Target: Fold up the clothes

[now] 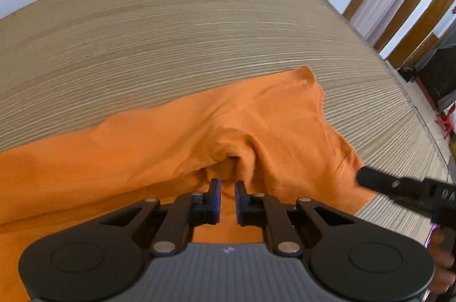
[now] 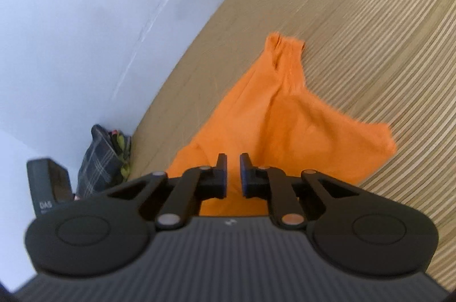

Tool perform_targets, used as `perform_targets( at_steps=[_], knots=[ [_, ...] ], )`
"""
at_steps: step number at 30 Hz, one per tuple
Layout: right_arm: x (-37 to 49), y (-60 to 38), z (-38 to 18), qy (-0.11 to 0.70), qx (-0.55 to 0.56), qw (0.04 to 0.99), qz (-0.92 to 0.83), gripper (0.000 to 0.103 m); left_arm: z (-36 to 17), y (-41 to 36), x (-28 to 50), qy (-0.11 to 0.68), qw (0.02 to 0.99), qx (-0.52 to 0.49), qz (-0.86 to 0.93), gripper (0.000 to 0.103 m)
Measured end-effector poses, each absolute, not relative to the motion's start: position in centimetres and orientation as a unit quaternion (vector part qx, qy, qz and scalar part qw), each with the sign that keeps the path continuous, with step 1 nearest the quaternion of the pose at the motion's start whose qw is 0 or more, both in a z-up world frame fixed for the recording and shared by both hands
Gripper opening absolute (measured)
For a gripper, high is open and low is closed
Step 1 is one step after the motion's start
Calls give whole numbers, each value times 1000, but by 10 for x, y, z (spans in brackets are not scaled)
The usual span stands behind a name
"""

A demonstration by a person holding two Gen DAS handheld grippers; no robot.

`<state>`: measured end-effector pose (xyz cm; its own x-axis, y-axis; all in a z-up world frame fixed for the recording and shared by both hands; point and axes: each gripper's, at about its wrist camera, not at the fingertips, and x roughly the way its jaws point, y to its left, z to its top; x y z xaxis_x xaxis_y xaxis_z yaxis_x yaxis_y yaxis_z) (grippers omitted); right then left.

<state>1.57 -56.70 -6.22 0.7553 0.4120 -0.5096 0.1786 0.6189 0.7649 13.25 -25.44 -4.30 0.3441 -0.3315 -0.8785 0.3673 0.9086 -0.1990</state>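
An orange garment (image 1: 171, 136) lies spread over the striped wooden table (image 1: 171, 31). In the left wrist view a fold of it rises in a tent to my left gripper (image 1: 227, 183), whose blue pads stand narrow with cloth pinched between them. The right gripper's black body (image 1: 399, 185) shows at the garment's right edge. In the right wrist view the orange garment (image 2: 285, 125) is drawn up in a peak towards my right gripper (image 2: 233, 158), its jaws narrow on the cloth. Part of the left gripper's body (image 2: 48, 188) shows at the left.
A pale wall runs behind the table (image 2: 370, 16). A dark plaid bundle (image 2: 99, 159) sits against the wall at the table's far end. The table's right edge (image 1: 370, 45) drops to a floor with wooden frames and a red stand (image 1: 446, 119).
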Motion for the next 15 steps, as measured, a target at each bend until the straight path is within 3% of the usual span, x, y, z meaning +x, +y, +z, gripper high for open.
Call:
perform_targets(
  at_steps=[9, 15],
  knots=[
    [18, -551, -67, 389, 317, 864, 46, 16, -51, -270, 120, 508, 822, 56, -252, 17],
    [27, -529, -78, 409, 278, 868, 30, 29, -65, -287, 126, 508, 821, 60, -253, 25]
  ],
)
